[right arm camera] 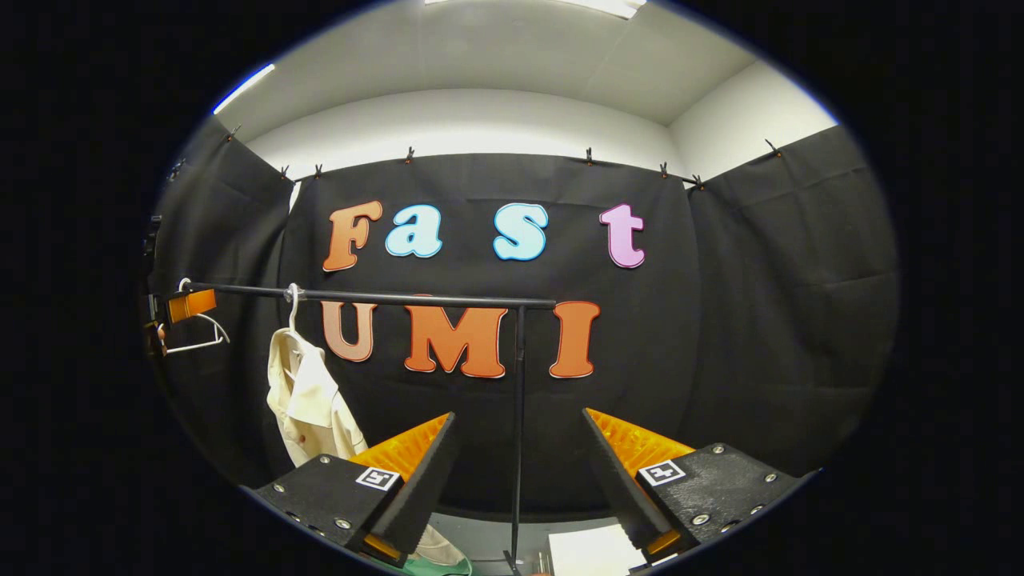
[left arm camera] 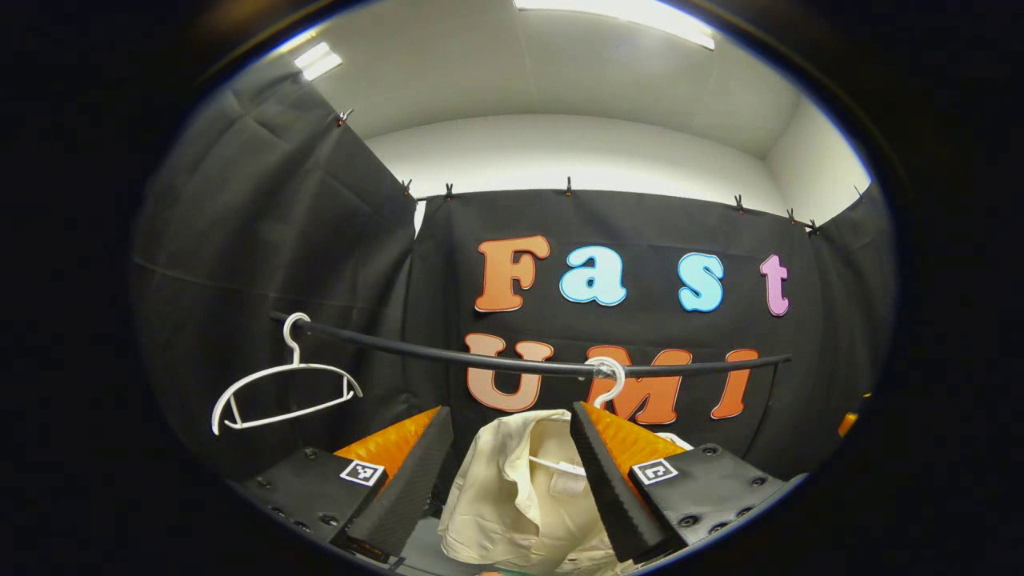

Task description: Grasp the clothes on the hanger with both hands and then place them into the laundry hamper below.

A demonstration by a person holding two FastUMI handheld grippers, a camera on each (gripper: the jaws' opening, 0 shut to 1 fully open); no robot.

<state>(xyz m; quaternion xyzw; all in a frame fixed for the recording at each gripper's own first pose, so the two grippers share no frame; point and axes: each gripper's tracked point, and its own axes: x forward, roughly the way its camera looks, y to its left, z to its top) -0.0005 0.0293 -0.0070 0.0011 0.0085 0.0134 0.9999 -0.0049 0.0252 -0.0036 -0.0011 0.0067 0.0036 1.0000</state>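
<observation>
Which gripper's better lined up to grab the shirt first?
Left. Its open left gripper frames the cream shirt hanging from the rail; the right gripper faces the rack's post, shirt off-side.

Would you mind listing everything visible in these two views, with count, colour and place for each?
Rail: one, black, running horizontally across the booth, held up by a black upright post.
Garment: one, cream, hanging on a white hanger on the rail, between the left gripper's fingers in the left gripper view.
Empty hanger: one, white, hooked on the rail's left end.
Green item: one, partly seen at the bottom edge below the garment; I cannot tell what it is.
White sheet: one, low down right of the post.
Left gripper: one, open, pointed at the garment.
Right gripper: one, open, pointed at the post.
</observation>
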